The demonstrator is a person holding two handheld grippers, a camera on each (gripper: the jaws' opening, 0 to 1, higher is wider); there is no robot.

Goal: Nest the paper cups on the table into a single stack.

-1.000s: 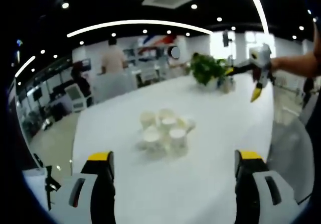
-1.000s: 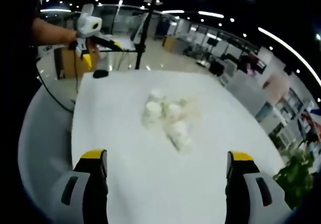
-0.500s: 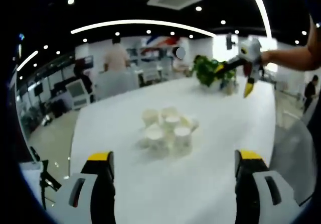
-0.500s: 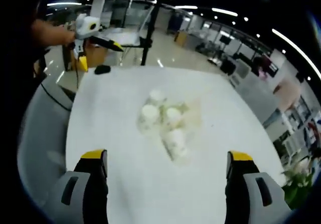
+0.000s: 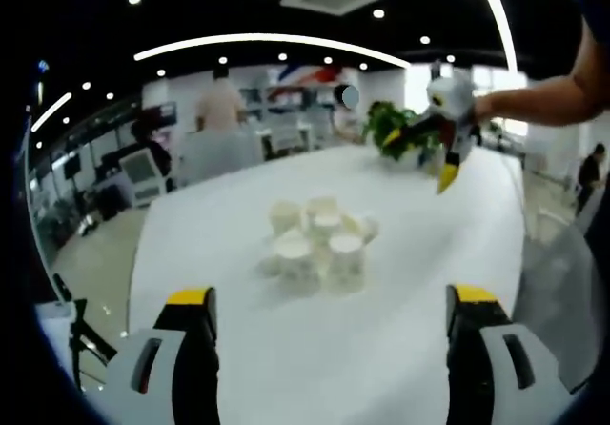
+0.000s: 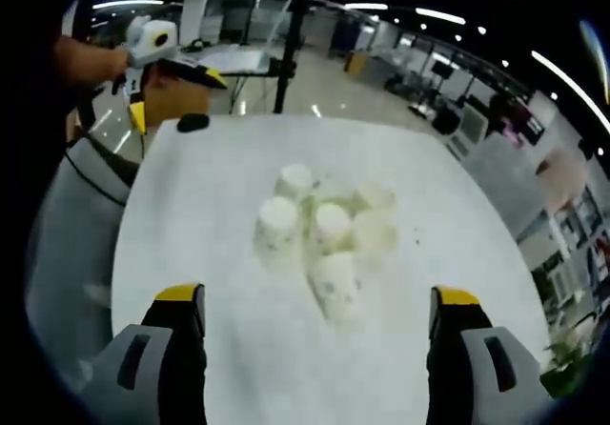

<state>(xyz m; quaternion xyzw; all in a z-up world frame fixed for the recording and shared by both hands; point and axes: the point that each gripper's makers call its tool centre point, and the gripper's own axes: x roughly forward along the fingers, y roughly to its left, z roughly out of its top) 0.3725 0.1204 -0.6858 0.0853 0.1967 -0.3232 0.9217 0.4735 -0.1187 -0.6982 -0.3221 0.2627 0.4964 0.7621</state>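
Left gripper view: the left tongs (image 5: 329,334) stand spread and empty over the near edge of the white oval counter (image 5: 191,253). A cluster of small white paper cups (image 5: 319,244) sits mid-counter, rims up, touching one another. The right tongs (image 5: 419,153) hover past them near the far edge, jaws parted.

Right gripper view: the right tongs (image 6: 315,334) are spread above the cups (image 6: 324,239). These look light, thin-walled and easily crushed; a gentle pinch across one cup's wall just under the rim seems safest.

bare table (image 6: 191,215) all round — clustered cups (image 6: 324,230) mid-table, plant (image 5: 400,130) at far edge
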